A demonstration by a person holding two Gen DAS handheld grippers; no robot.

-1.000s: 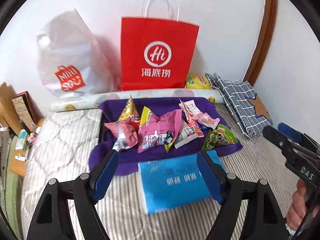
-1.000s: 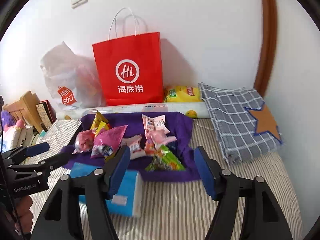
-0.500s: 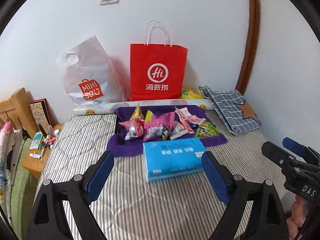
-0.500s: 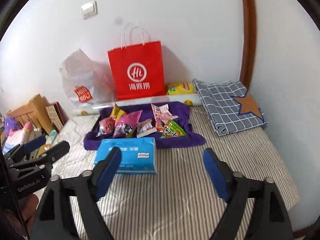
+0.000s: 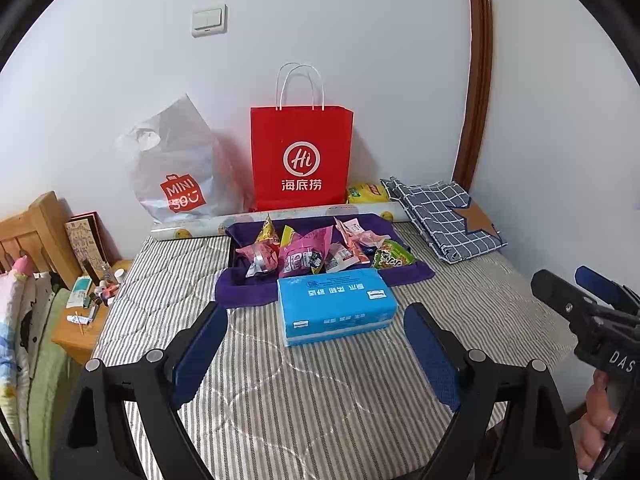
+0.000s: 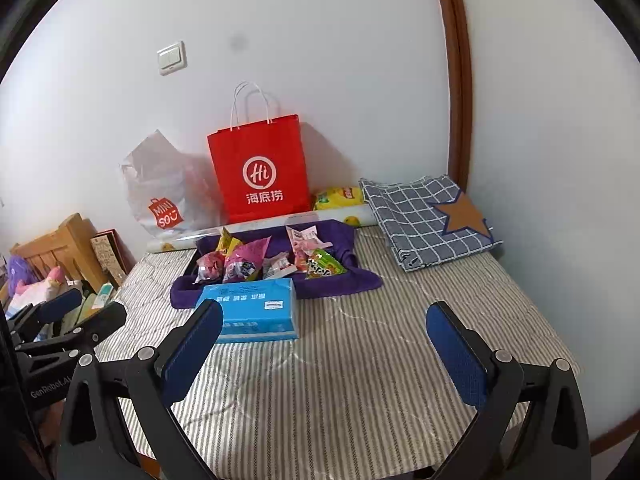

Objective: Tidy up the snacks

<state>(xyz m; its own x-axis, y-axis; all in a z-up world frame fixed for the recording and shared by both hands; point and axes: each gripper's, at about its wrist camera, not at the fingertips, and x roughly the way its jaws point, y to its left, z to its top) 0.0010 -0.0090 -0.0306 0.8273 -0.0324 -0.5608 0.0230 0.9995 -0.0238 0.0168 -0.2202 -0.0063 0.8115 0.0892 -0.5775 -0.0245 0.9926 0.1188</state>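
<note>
Several snack packets lie in a heap on a purple cloth on the striped mattress. A blue tissue pack lies just in front of the cloth. My left gripper hangs open over the mattress, well short of the tissue pack, with nothing between its blue pads. My right gripper is also back from the pack; its jaws are opening and hold nothing. Each gripper shows at the edge of the other's view, the right and the left.
A red paper bag and a white plastic bag stand against the wall behind the cloth, with a rolled sheet and a yellow packet. A folded checked cloth lies at the right. A wooden bedside shelf with small items is at the left.
Both grippers have pulled back and up from the snacks, so the pile and tissue pack look smaller and farther. Both sets of jaws have widened.
</note>
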